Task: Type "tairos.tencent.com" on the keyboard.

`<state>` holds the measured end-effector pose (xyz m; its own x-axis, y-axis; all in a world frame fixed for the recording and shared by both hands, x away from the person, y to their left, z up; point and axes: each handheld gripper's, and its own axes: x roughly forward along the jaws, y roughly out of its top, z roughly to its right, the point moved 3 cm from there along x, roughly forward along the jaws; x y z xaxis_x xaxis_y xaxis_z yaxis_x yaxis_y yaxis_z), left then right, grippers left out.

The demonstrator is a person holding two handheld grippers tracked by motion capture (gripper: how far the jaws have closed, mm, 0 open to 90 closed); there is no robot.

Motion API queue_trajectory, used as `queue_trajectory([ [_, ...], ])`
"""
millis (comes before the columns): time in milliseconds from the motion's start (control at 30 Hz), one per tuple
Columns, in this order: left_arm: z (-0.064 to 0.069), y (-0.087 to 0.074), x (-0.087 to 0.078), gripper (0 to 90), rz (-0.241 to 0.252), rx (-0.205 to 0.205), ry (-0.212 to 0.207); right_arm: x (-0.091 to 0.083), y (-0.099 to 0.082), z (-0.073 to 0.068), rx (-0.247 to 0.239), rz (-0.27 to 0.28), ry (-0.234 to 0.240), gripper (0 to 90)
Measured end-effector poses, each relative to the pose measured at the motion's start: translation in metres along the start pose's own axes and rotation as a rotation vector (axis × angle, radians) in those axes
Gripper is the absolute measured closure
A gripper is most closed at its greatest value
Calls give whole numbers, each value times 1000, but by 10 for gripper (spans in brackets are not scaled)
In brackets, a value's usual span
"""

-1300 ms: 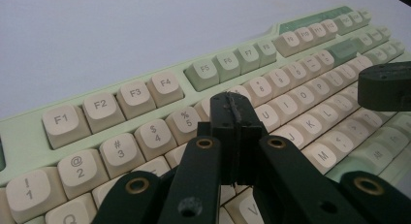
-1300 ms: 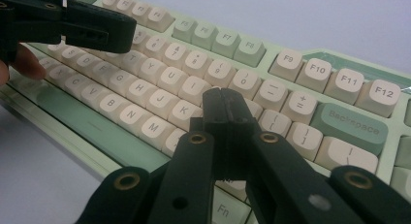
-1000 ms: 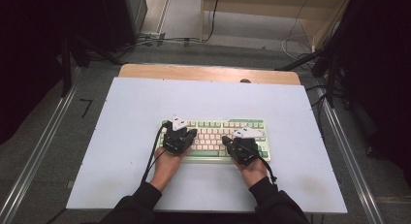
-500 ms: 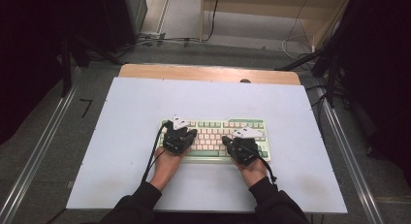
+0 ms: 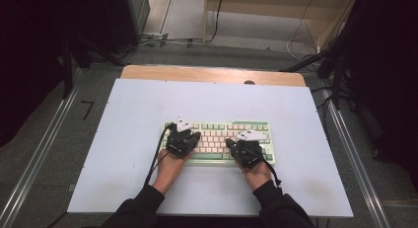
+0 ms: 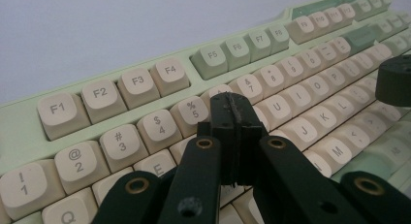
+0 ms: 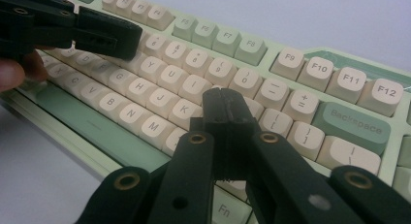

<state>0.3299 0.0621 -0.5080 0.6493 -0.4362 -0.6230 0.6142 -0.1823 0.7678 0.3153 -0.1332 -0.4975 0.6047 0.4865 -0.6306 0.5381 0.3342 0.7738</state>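
- A pale blue table [image 5: 123,139] is seen, with a green keyboard [image 5: 246,127] laid near its middle.
- The left gripper [image 6: 232,118] is held over the keyboard's left keys, jaws pressed together, nothing gripped.
- The right gripper [image 7: 224,110] is held over its right keys, jaws together, empty.

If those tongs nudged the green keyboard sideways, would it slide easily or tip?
The keyboard lies flat and wide on the smooth pale table, so it would probably slide, not tip. It looks like a rigid slab, likely stiff. Its keycaps stand proud, so they might catch or depress first.
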Motion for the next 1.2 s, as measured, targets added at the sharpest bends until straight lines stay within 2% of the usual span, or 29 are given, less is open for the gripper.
queue_trajectory([
  [233, 0, 0, 0, 900, -3, 1, -6, 0, 0, 0, 1, 1, 0, 875],
  [433, 1, 5, -8, 900, 37, -15, -20, 0, 0, 0, 1, 1, 0, 875],
  [767, -11, 4, -18, 900, 51, -37, -10, -1, 0, 0, -1, 5, 0, 875],
  [1067, -24, -2, -25, 900, 61, -57, 24, 0, 1, -1, -4, 6, 2, 875],
  [1200, -27, -4, -26, 900, 58, -74, 25, -1, 1, -2, -2, 6, 3, 875],
])
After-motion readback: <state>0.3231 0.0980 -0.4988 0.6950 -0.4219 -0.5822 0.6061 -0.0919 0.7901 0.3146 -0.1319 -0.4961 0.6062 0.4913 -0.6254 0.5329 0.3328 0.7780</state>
